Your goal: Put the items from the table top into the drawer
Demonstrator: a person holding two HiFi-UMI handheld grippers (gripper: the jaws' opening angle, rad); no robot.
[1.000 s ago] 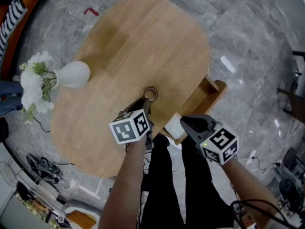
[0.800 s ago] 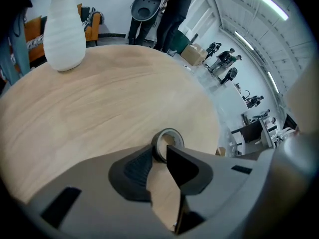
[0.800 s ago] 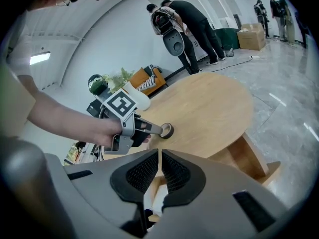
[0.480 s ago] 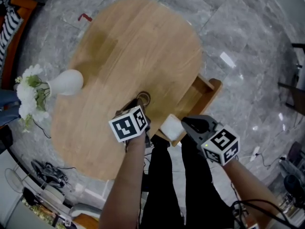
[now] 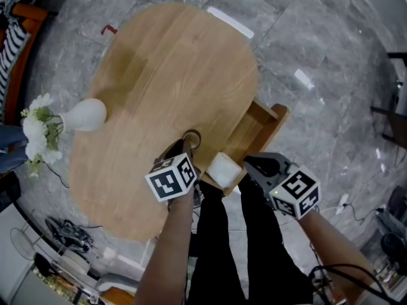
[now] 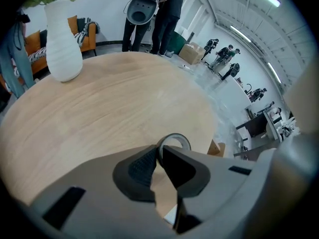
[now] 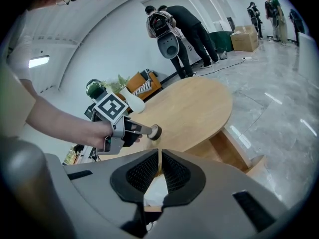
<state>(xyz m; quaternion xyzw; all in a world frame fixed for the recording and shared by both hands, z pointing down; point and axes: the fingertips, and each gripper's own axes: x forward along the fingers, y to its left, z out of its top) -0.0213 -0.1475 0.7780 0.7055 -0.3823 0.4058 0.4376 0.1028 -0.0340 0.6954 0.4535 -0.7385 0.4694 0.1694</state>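
A small grey tape roll (image 5: 192, 136) is at the near edge of the oval wooden table (image 5: 178, 62). My left gripper (image 5: 188, 140) has the roll's wall between its pads and its jaws are closing on it. The left gripper view shows the roll (image 6: 174, 139) pinched at the tips. The right gripper view shows the same roll (image 7: 156, 132) held out at the left gripper's tips. The drawer (image 5: 256, 132) stands pulled out at the table's right. A white block (image 5: 224, 168) lies at its near end. My right gripper (image 5: 249, 164) is shut, just right of the block, with nothing held.
A white vase (image 5: 82, 115) with flowers lies toward the table's left edge. The person's black-trousered legs (image 5: 219, 246) are under the drawer's front. People (image 7: 177, 31) stand beyond the table's far side beside an orange sofa (image 6: 84, 31). Cables and gear (image 5: 60, 230) litter the floor at lower left.
The left gripper's fingers have come up to the tape roll and closed on its wall. The right gripper has shifted slightly beside the white block.
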